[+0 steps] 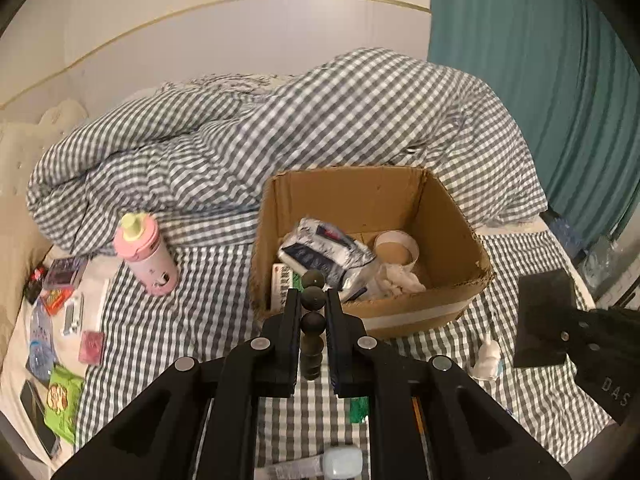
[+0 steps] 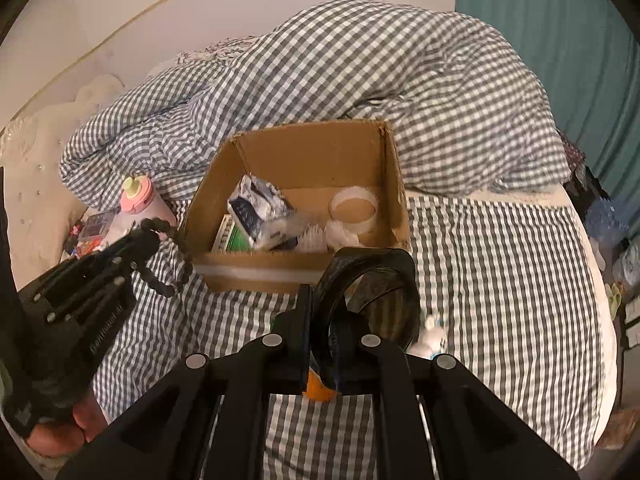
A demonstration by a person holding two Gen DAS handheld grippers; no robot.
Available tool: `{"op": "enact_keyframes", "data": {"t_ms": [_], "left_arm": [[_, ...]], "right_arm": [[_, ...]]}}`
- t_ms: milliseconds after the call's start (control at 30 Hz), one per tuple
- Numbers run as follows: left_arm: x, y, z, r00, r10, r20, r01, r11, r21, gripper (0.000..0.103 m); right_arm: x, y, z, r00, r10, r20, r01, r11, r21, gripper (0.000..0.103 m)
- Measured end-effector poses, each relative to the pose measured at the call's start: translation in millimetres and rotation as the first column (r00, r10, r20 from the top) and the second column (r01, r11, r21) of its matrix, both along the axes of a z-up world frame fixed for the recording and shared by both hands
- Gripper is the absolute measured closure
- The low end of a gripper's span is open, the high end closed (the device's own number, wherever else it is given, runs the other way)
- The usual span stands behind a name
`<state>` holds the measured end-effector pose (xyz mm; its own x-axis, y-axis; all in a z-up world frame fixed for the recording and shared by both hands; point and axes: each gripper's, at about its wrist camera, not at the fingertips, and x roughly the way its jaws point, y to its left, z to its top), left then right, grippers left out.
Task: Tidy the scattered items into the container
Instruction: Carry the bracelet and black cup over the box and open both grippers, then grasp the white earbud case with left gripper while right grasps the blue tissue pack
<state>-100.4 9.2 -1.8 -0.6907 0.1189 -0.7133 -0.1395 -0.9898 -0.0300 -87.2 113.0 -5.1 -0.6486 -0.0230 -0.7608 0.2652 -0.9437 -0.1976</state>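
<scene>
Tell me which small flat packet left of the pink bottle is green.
The green snack packet, nearest the camera at the bed's left edge beside a dark phone. The packets farther back are red-orange, purple and pink.

A bedroom in a home is showing in both views. A bed is filling most of the frame, and a grey and white checked sheet is covering it. A rumpled duvet in the same check is lying heaped across the middle. A pale padded headboard is running down the left edge, under a plain wall with a thin gold trim line. A teal curtain is hanging in the upper right. An open cardboard box is sitting on the bed at centre, and a pink drinking bottle and small packets are lying at left.
</scene>
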Motion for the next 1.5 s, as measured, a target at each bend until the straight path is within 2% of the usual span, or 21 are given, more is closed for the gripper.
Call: {"op": "enact_keyframes", "data": {"t_ms": [300,467,500,567,600,633,700,767,867,1033,1200,1500], "left_arm": [[-48.2,21.1,19.5,0.999,0.004,-0.047,-0.005,1.0,-0.017,0.092],[-83.1,31.0,16.8,0.998,0.025,-0.056,-0.027,0.999,-0.041,0.092],[-92.0,33.7,11.9,0.999,0.03,-0.045,-0.032,0.998,-0.052,0.092],[-103.9,35.7,4.3,0.999,0.04,-0.036,-0.041,0.998,-0.047,0.088],[-111.2,37.5,-1.9,0.999,0.029,-0.034,-0.03,0.999,-0.043,0.074],[-117.1,39.8,-8.2,0.999,0.028,-0.022,-0.029,0.998,-0.058,0.043],[-123.8,38.1,-18.2,0.994,0.108,-0.014,-0.109,0.985,-0.137,0.012],[-121.7,33.7,-22.0,0.993,0.118,-0.023,-0.12,0.983,-0.137,0.011],[-115.7,28.6,-21.5,0.994,0.111,-0.013,-0.112,0.988,-0.108,0.011],[-102.8,29.3,-9.7,0.993,0.109,-0.035,-0.112,0.987,-0.119,0.011],[-72.3,32.3,12.9,0.993,0.084,-0.077,-0.094,0.987,-0.133,0.011],[1.4,21.2,58.2,0.986,0.064,-0.156,-0.082,0.991,-0.108,0.007]], "right_arm": [[-61.9,-12.7,18.5,0.999,0.033,-0.014,-0.033,0.999,-0.013,0.095],[-105.2,-14.5,10.2,1.0,0.024,0.01,-0.024,1.0,0.006,0.095],[-112.7,-14.1,7.1,1.0,0.01,0.009,-0.01,1.0,0.011,0.093],[-129.5,-14.7,-4.3,0.999,-0.017,0.027,0.015,0.999,0.047,0.054],[-134.4,-13.2,-7.5,0.999,-0.034,0.029,0.032,0.998,0.062,0.033],[-136.4,-11.0,-9.3,0.997,-0.074,-0.003,0.074,0.993,0.092,0.032],[-135.4,-5.2,-12.3,0.995,-0.09,-0.034,0.093,0.99,0.106,0.032],[-134.6,1.4,-14.2,0.997,-0.077,-0.004,0.077,0.995,0.064,0.032],[-128.4,5.8,-13.0,0.996,-0.09,-0.016,0.091,0.994,0.063,0.032],[-108.2,6.6,-1.1,0.996,-0.086,-0.028,0.087,0.995,0.05,0.032],[-70.7,8.0,24.5,0.993,-0.094,-0.07,0.096,0.995,0.027,0.032],[18.8,7.6,64.1,0.986,-0.086,-0.14,0.089,0.996,0.014,0.031]]}}
